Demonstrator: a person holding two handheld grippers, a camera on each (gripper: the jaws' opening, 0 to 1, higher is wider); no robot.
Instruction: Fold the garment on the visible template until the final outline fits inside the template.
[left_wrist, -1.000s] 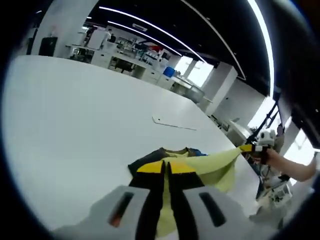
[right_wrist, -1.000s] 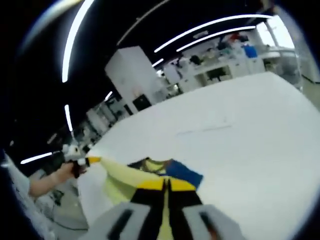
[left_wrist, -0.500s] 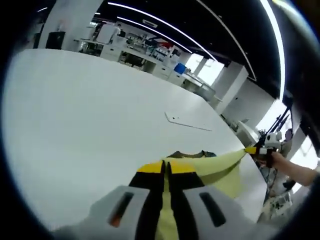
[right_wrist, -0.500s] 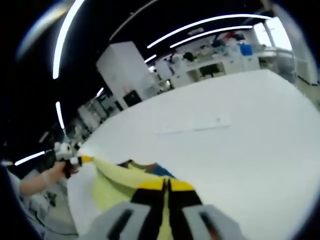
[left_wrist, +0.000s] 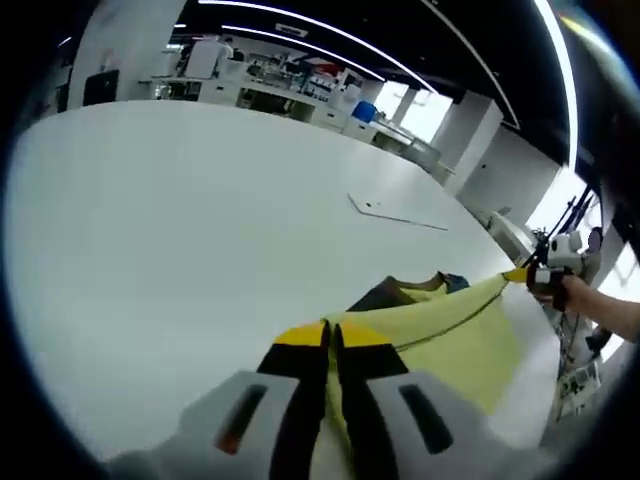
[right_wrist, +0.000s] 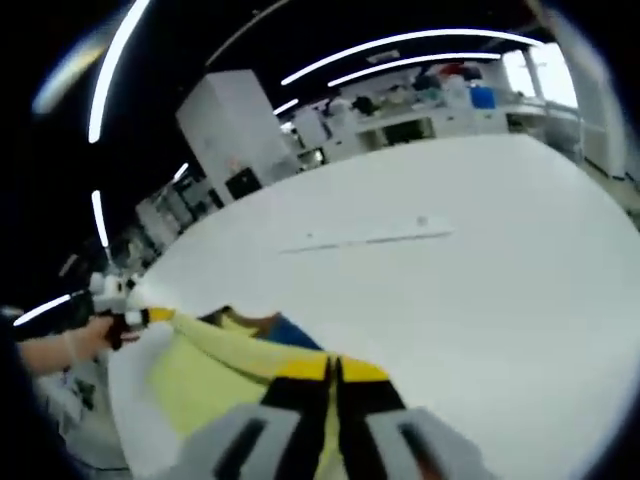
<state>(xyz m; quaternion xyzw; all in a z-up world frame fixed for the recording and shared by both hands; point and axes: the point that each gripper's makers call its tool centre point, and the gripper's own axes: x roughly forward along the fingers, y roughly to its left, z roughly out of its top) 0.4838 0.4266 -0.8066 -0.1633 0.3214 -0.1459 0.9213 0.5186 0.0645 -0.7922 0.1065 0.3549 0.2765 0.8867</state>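
Note:
A pale yellow garment (left_wrist: 455, 335) with dark and blue parts (left_wrist: 400, 292) near its collar hangs stretched between my two grippers above the white table (left_wrist: 180, 210). My left gripper (left_wrist: 333, 332) is shut on one edge of the cloth. In the left gripper view my right gripper (left_wrist: 520, 275) holds the far corner at the right, a hand behind it. From the right gripper view the garment (right_wrist: 215, 365) stretches left from my right gripper (right_wrist: 333, 366), shut on it, to my left gripper (right_wrist: 150, 316). A thin template outline (left_wrist: 395, 215) lies on the table beyond; the same template outline (right_wrist: 365, 240) shows from the other side.
The white table (right_wrist: 480, 230) stretches wide around the garment. Its edge runs close behind the held corner at the right of the left gripper view. Benches and shelves (left_wrist: 290, 85) stand far behind, and a white pillar (right_wrist: 235, 130) rises beyond the table.
Both grippers have drawn the garment out, so the cloth now spans wider and flatter between them. Both views have shifted, and the template outline sits slightly nearer.

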